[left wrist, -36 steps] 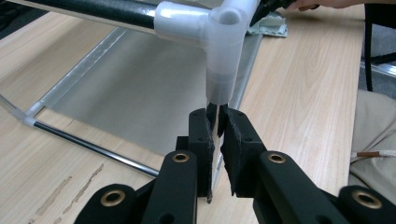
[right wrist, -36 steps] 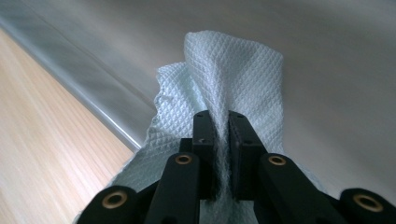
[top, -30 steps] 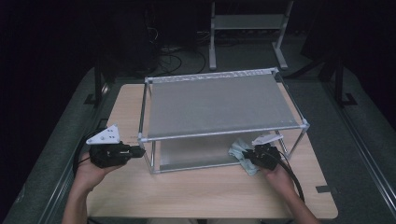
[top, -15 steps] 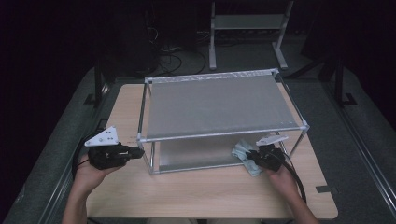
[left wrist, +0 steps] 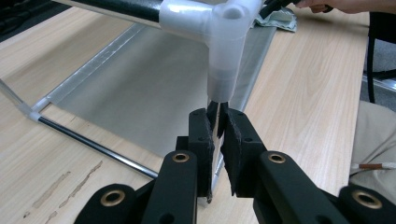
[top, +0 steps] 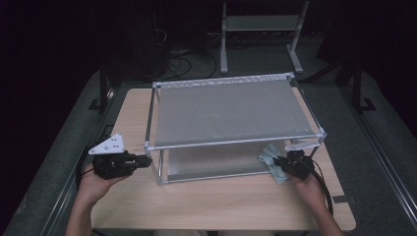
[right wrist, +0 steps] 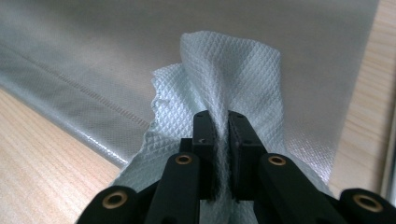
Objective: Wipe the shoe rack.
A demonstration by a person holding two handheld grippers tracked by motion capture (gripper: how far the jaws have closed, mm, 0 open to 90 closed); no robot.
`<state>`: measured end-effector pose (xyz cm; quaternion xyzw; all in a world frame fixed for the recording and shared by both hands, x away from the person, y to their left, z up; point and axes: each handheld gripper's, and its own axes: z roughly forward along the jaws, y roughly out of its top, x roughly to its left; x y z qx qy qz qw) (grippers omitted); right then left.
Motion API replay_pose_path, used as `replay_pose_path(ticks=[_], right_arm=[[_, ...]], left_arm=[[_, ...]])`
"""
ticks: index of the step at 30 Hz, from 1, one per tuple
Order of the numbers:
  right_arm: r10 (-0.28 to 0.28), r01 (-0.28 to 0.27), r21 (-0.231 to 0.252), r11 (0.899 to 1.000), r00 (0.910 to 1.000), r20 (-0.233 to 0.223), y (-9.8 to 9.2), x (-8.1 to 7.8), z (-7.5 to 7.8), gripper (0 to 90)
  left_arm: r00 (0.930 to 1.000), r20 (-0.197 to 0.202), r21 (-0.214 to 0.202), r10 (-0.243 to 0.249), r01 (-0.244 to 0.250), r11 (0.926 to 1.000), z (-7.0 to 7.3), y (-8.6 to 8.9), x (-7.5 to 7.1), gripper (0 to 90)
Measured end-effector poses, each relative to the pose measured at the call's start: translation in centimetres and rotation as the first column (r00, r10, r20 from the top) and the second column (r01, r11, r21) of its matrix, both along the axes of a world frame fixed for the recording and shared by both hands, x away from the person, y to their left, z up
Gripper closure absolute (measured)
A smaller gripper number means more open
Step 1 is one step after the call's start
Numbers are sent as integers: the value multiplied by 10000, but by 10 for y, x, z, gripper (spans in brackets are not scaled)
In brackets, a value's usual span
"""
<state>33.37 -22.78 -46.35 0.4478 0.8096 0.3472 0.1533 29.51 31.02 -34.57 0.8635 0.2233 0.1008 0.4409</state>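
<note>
- Your grey two-tier metal-framed shelf rack [top: 231, 113] fills the pale wooden table [top: 221, 206].
- Your left claw [left wrist: 217, 122] is clamped on its thin front corner post [left wrist: 215, 140].
- Your right claw [right wrist: 221, 126] pinches the pale blue quilted paper cloth [right wrist: 224, 79] on the lower shelf.

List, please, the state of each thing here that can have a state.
left gripper: shut on the rack's front post
front post: upright, clamped between the jaws
right gripper: shut on the cloth
cloth: crumpled, pinched, lying on the lower shelf's edge
rack: standing on the table, top shelf bare
</note>
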Motion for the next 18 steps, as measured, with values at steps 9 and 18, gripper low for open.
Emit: replay_pose_path(ticks=[9,18], right_arm=[[-262,265,-213,9994,9996,113,-7,0,0,824],[-698,705,-559,9959,9975,139,-9,-1,1,825]], left_arm=[[10000,-64,-59,-21,21,10000,0,-1,0,816],[10000,-81,-69,-30,29,10000,0,-1,0,816]])
